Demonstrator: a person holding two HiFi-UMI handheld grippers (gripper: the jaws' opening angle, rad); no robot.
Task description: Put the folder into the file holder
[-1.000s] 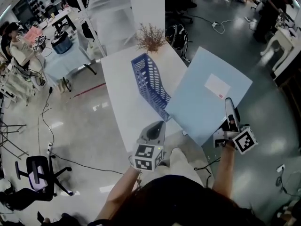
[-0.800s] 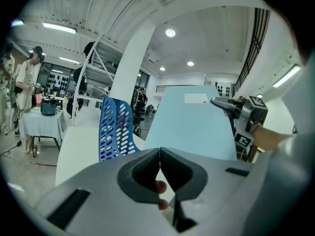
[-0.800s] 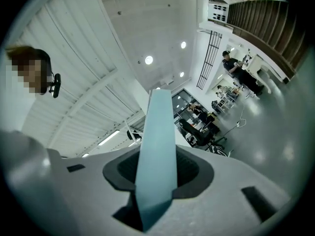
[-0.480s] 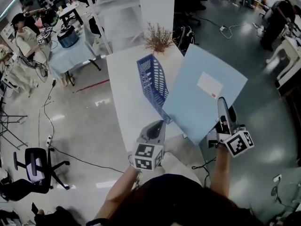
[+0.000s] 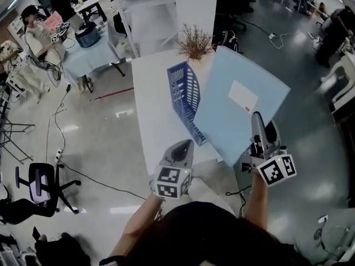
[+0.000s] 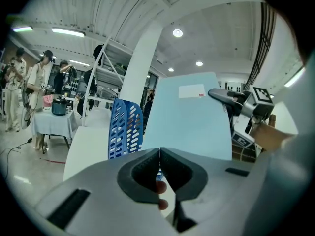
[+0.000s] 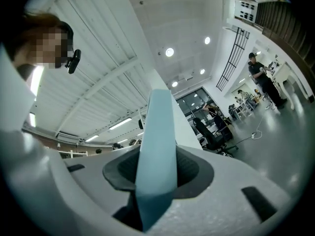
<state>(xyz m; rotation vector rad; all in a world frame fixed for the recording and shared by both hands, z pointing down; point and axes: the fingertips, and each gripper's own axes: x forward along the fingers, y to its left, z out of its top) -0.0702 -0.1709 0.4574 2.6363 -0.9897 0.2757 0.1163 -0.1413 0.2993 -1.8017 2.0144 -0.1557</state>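
A light blue folder (image 5: 236,112) with a white label hangs in the air over the right part of the white table (image 5: 152,101). My right gripper (image 5: 256,136) is shut on its near edge, and in the right gripper view the folder (image 7: 156,156) stands edge-on between the pads. The blue perforated file holder (image 5: 187,98) stands on the table just left of the folder, which overlaps its right side. My left gripper (image 5: 183,151) hovers at the table's near edge, jaws shut and empty. The left gripper view shows the holder (image 6: 124,129) and folder (image 6: 189,119) ahead.
A dried plant (image 5: 195,42) stands at the table's far end behind the holder. A white pillar (image 5: 195,7) rises beyond it. People work at a cloth-covered table (image 5: 91,51) at the far left. An office chair (image 5: 39,184) and cables lie on the floor at left.
The folder and my right gripper have moved left, closer to the file holder. My left gripper has stayed near the table's front edge.
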